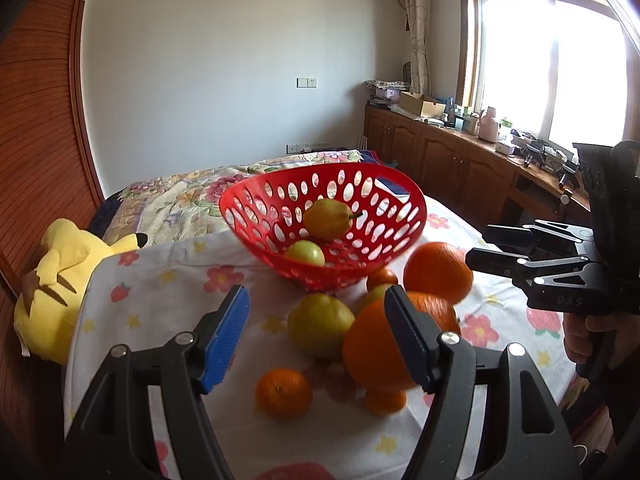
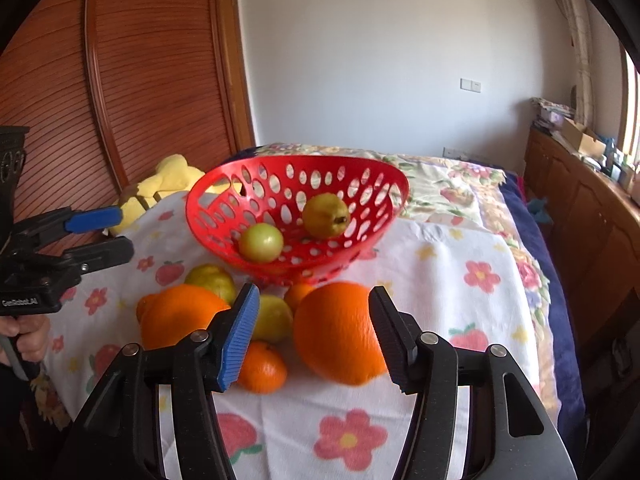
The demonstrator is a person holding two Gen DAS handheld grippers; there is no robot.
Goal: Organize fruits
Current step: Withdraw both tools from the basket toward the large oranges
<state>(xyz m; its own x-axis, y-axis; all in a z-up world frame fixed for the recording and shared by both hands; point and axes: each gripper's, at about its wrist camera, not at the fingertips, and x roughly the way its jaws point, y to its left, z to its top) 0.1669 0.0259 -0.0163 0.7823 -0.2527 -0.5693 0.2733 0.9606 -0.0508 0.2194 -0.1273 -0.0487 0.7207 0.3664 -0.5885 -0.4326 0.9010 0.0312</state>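
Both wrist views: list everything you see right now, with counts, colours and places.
Basket: 1, red, on floral cloth.
Pear, green apple: 1 each, inside basket.
Large oranges: 2, on cloth before basket.
Small oranges: 3, among them.
Yellow-green fruits: 2, on cloth.
Plush toy: 1, yellow, left of cloth.
Left gripper: open, empty.
Right gripper: open around a large orange.

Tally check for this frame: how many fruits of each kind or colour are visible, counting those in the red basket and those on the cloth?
Large oranges: 2
Small oranges: 3
Yellow-green fruits: 4
Total: 9
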